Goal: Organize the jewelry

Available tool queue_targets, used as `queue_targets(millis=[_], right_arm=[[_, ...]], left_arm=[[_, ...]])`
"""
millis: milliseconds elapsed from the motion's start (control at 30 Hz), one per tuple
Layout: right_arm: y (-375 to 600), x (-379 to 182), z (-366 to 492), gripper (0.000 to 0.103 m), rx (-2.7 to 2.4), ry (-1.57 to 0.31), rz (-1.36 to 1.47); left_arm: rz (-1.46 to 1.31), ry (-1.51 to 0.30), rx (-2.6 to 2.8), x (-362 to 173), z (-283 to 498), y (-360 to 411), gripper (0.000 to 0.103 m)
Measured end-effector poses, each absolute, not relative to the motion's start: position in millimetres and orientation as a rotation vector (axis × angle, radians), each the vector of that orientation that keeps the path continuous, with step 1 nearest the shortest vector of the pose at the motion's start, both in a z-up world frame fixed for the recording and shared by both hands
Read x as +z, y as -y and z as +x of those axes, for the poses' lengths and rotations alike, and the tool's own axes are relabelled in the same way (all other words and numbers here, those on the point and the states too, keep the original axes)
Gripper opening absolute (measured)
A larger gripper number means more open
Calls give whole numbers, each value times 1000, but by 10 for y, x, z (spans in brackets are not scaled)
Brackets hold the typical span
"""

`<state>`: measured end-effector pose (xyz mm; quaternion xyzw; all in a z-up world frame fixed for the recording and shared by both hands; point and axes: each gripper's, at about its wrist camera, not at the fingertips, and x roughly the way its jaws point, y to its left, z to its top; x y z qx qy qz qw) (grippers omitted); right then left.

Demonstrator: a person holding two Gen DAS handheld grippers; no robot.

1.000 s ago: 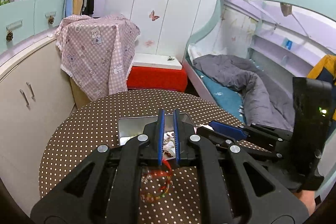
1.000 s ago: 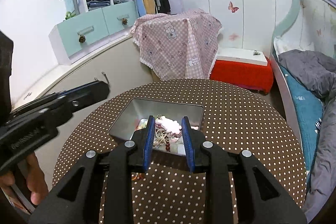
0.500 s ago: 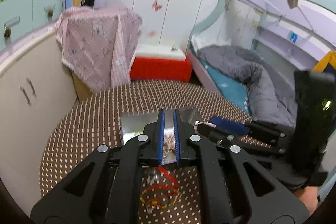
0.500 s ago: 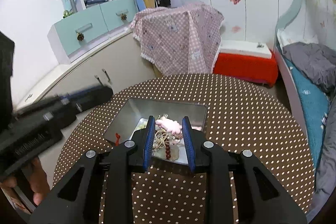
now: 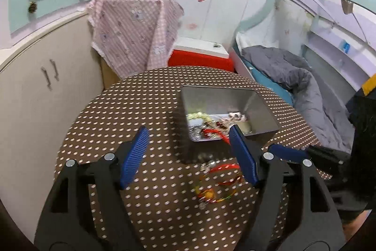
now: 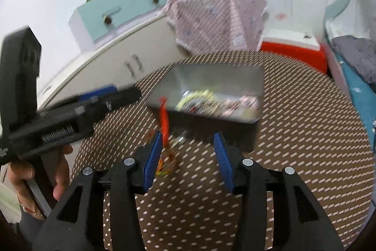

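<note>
Bedroom w/ a round polka-dot table (image 5: 117,114) in front of us, cupboards at left, bunk bed (image 5: 293,77) at right. Our left gripper (image 5: 188,152) has just been opening; its jaws stand wide w/ nothing pinched. Just ahead sits the metal tin (image 5: 260,107) holding mixed jewelry, and a red-and-gold bracelet (image 5: 218,182) lies on the tabletop by its near wall, a red ribbon trailing over the rim. Our right gripper (image 6: 188,154) has been opening too, pads apart, bracelet (image 6: 166,161) beside its left pad, not gripped.

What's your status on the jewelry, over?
Left gripper and right gripper open, jaws just widened, nothing held. Red bracelet lies on table before metal tin. Path clear.
</note>
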<state>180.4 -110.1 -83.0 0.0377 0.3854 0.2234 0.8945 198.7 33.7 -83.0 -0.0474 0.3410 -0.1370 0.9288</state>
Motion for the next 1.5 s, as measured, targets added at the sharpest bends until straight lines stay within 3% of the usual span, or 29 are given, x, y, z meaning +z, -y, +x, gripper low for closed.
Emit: queue_targets(millis=[167,233,267,300,667,800,867,1000,1167,1500], right_arm=[[892,-1018,1826,43,479,-847,44],[848,-1066,1856,27,471,-858,27],[842,-1094,1867,10,467,-863,25],[847,-1107,1868,5,461,-866,23],[1418,-680,1602,3,340,-710,28],[1603,-634,1572,3,335,-693,61],[1649,-636,1565,3,339,-689,71],[1679,-622,1561,3,356,-676,85],[1699,-597,1575,3,373,-670,91],[1675,-413,1579,3,373,-632,84]], left_arm=[[-90,-724,-274,-913,1924,-391,70],[-95,-734,-278,-952,1895,-389,70],[-94,-738,-281,-972,1885,-382,70],[-92,-742,-283,-989,1882,-380,70],[-48,-833,-308,-1337,2001,44,70],[-23,-855,-265,-1403,2111,190,58],[-16,-876,-254,-1442,2154,223,45],[12,-883,-214,-1443,2195,277,44],[72,-897,-179,-1455,2203,311,12],[-36,-804,-293,-1111,1951,91,12]])
